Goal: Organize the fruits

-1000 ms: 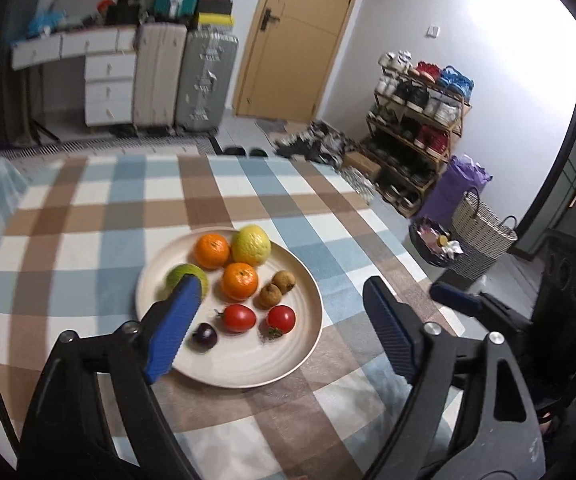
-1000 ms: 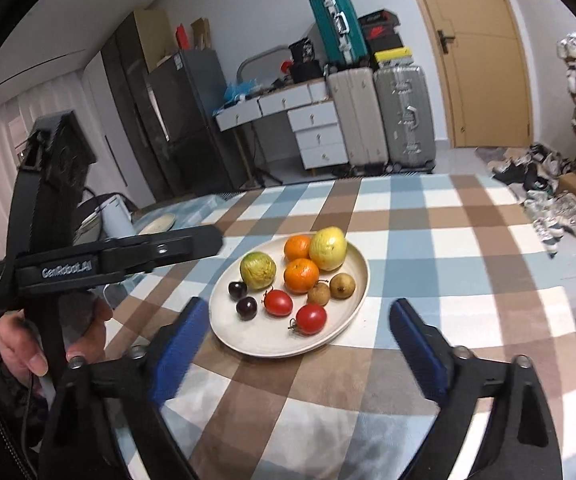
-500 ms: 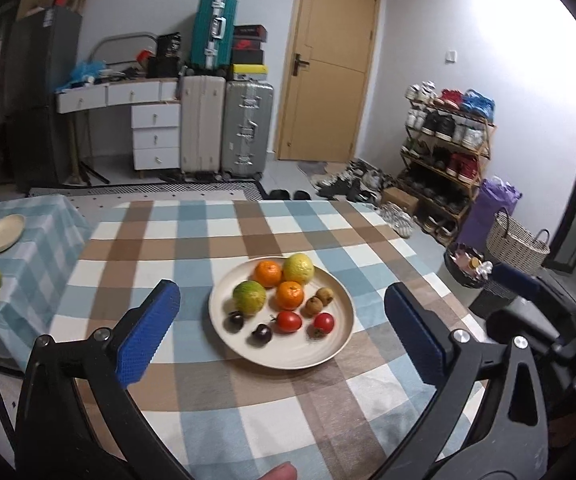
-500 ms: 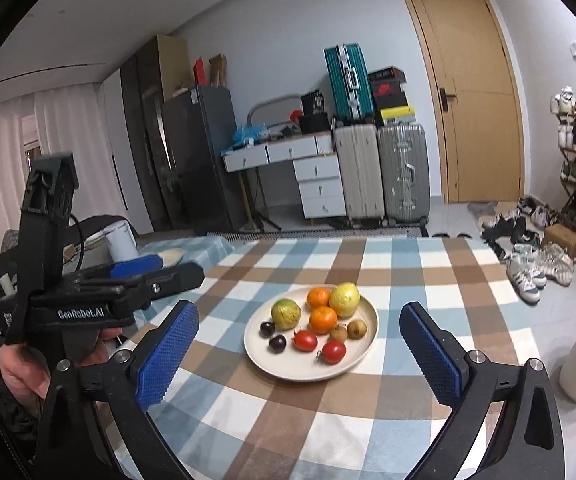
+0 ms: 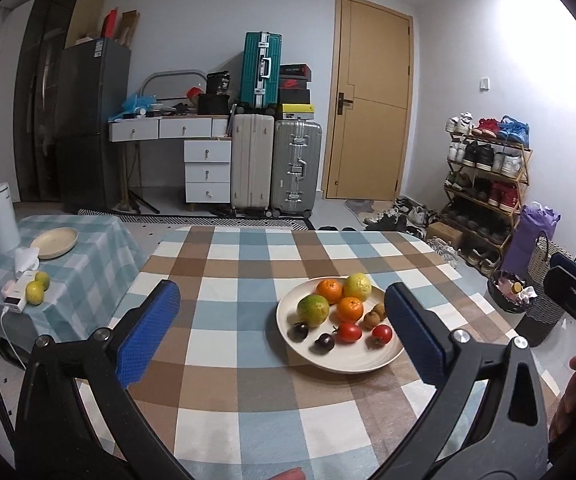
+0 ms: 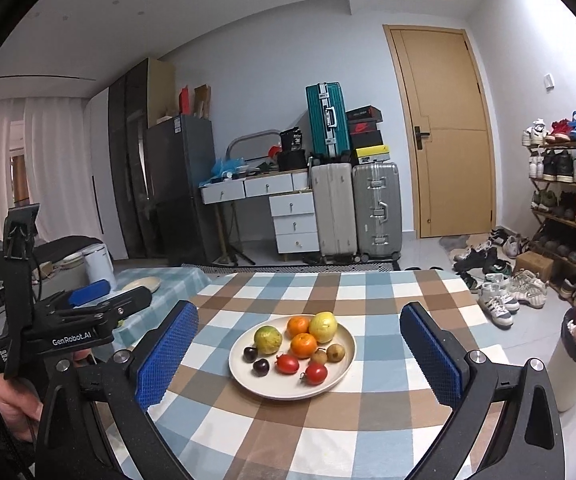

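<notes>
Only the left wrist view shows 2 green fruits [image 5: 38, 287] on the side table [image 5: 88, 256]; both grippers – left gripper [image 5: 284, 334], right gripper [image 6: 297, 354] – gape empty above bare checked cloth [image 6: 367, 420] around the plate [image 6: 284, 390]

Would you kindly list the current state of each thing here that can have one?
Left gripper: open, empty.
Right gripper: open, empty.
Fruit plate: loaded with fruit on the checked table.
Small plate: empty, on the side table.
Door: closed.
Desk drawers: shut.
Teal suitcase: upright, closed.
</notes>
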A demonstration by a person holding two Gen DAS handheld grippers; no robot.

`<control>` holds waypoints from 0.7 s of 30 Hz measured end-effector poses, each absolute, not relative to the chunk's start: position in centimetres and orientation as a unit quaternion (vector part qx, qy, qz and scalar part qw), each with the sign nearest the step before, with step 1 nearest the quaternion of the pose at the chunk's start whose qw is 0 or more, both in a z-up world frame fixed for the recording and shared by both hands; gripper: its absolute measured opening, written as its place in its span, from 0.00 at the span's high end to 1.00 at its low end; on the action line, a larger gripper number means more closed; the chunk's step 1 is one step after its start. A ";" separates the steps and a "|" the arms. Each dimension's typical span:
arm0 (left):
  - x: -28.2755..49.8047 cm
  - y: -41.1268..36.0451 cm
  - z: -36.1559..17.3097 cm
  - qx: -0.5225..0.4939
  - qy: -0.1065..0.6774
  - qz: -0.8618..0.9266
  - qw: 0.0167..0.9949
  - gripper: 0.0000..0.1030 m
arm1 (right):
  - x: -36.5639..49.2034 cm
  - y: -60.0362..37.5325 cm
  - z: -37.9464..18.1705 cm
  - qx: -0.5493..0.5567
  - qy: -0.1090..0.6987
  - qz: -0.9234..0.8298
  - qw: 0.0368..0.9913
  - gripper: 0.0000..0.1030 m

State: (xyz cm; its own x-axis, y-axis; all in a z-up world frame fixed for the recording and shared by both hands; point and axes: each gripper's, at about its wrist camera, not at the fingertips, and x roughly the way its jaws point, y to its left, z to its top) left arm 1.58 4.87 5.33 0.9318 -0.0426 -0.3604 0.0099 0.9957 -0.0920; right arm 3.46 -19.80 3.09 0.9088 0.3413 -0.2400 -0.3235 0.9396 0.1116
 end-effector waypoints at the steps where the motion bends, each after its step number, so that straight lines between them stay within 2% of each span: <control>1: 1.5 5.0 5.2 -0.044 0.184 -0.011 0.982 0.01 | 3.4 -19.7 3.0 0.032 0.128 0.169 0.977 0.00; 21: 2.3 3.5 0.7 -0.006 0.153 0.013 0.988 0.01 | 3.9 -20.2 -0.2 0.023 0.134 0.157 0.978 0.00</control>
State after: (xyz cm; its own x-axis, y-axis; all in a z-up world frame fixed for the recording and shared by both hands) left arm 2.26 3.53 0.70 0.9528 0.0231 -0.3027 -0.0267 0.9996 -0.0077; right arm 3.88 -20.23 -0.18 0.9153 0.3127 -0.2541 -0.3004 0.9499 0.0867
